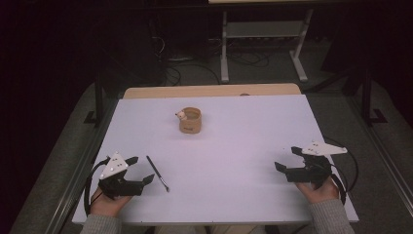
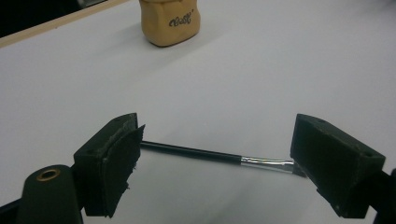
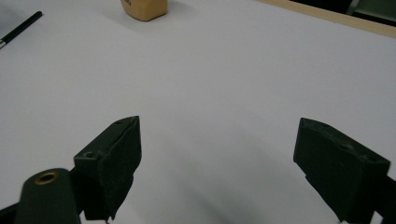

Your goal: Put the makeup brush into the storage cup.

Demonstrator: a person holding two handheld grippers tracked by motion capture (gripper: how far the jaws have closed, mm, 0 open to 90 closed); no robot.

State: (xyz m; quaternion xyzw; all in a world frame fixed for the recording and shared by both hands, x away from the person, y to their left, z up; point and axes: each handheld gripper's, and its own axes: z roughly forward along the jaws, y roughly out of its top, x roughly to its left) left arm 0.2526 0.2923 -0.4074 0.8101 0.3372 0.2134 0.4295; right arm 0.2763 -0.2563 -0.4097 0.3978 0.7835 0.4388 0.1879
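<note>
A thin black brush (image 1: 158,173) with a silver ferrule lies on the white table (image 1: 234,146) near the front left. In the left gripper view the brush (image 2: 201,153) lies crosswise just beyond the jaws. My left gripper (image 1: 140,169) rests on the table just left of the brush, open, with nothing between its jaws (image 2: 215,154). A tan cup (image 1: 190,120) with a small cream figure on its rim stands at the middle back; the same cup (image 2: 170,21) has dark lettering. My right gripper (image 1: 288,159) rests open at the front right, empty (image 3: 217,154).
A wooden strip (image 1: 212,90) runs along the table's far edge. Beyond it stand white desk legs (image 1: 224,46) and loose cables on a grey floor. A dark rail (image 1: 78,170) borders the table's left side.
</note>
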